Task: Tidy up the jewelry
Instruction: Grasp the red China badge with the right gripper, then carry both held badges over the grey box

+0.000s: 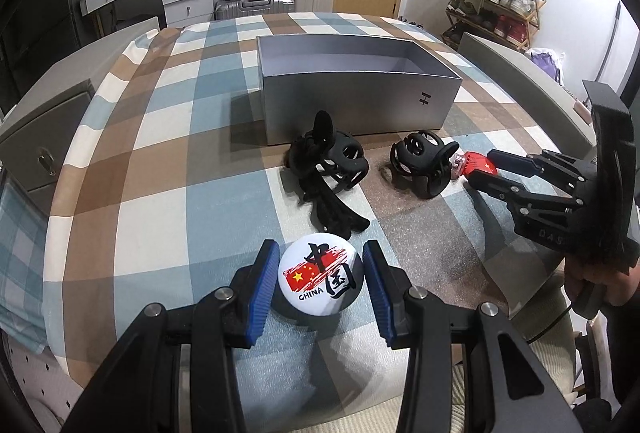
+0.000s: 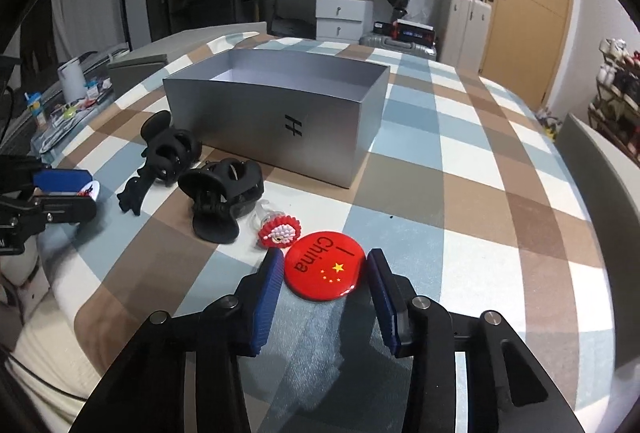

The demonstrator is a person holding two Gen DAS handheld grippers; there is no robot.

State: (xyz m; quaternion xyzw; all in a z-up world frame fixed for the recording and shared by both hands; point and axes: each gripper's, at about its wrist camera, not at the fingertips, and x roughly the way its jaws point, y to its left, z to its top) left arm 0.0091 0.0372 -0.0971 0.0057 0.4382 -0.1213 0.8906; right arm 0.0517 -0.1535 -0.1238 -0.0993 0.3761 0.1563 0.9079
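Note:
My left gripper (image 1: 322, 283) is open around a white round badge (image 1: 318, 279) with a flag and "China" on it; its pads stand beside the badge's edges. My right gripper (image 2: 326, 273) is open around a red round "China" badge (image 2: 326, 267) that lies on the checked cloth. Two black hair claws (image 1: 332, 165) (image 1: 422, 163) lie between the badges and an open silver box (image 1: 356, 89). A small red and white beaded ornament (image 2: 280, 231) lies next to the red badge. The box (image 2: 280, 113) looks empty.
The checked cloth (image 1: 180, 153) covers a rounded table that drops off at the near and side edges. Grey chair backs (image 2: 592, 169) stand around the table. Drawers, suitcases and a shoe rack (image 1: 496, 5) stand at the back of the room.

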